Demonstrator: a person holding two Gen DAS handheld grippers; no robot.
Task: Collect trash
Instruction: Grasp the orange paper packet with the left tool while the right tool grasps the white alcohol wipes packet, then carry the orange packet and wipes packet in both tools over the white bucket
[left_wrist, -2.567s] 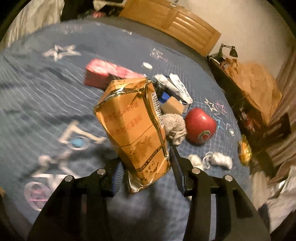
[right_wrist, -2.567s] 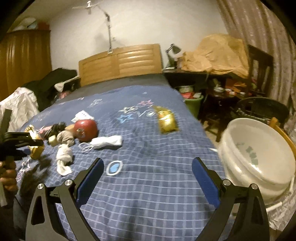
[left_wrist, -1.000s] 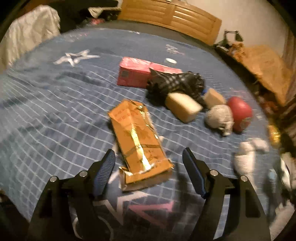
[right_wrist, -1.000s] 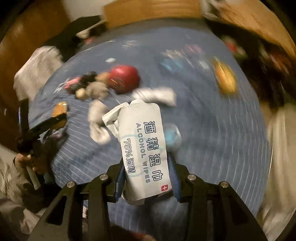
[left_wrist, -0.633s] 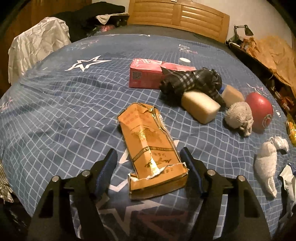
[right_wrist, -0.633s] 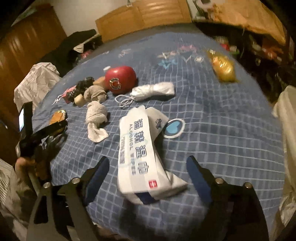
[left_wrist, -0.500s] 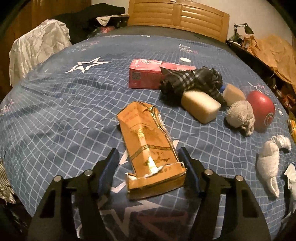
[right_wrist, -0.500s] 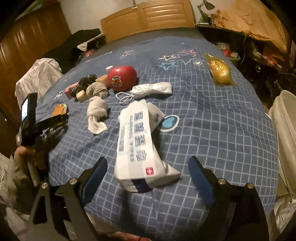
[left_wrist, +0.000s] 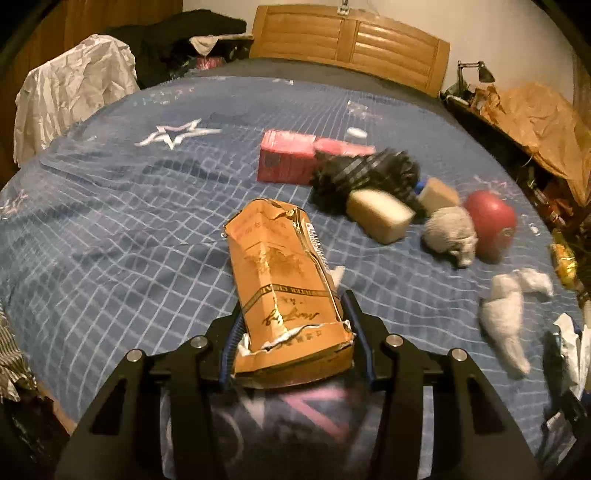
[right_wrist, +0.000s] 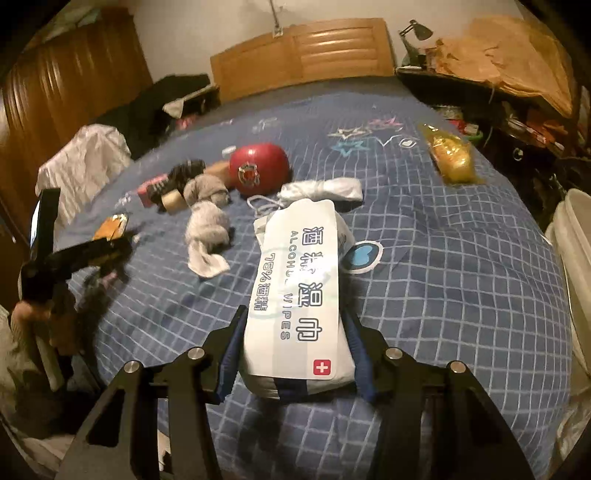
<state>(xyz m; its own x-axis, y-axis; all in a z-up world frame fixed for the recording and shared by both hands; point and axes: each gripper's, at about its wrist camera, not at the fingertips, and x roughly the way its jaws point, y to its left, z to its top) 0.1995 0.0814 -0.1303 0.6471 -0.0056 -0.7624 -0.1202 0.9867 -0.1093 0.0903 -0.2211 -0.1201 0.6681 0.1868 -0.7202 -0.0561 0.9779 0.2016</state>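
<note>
A torn orange carton lies lengthwise on the blue checked bedspread. My left gripper has its jaws closing on the carton's near end, and both blue pads touch its sides. The same gripper shows at the left of the right wrist view, held by a person's hand. A white pack of alcohol wipes lies between the pads of my right gripper. Its jaws are closing too, and the pads press the pack's sides.
On the bed lie a pink box, a dark plaid cloth, a pale sponge block, a grey sock ball, a red ball, white socks, a face mask and a yellow packet. A white bin stands at the right.
Both pairs of jaws have closed in. The left ones stood wide beside the carton and now pinch it. The right ones stood wide around the dropped wipes pack and now grip it.
</note>
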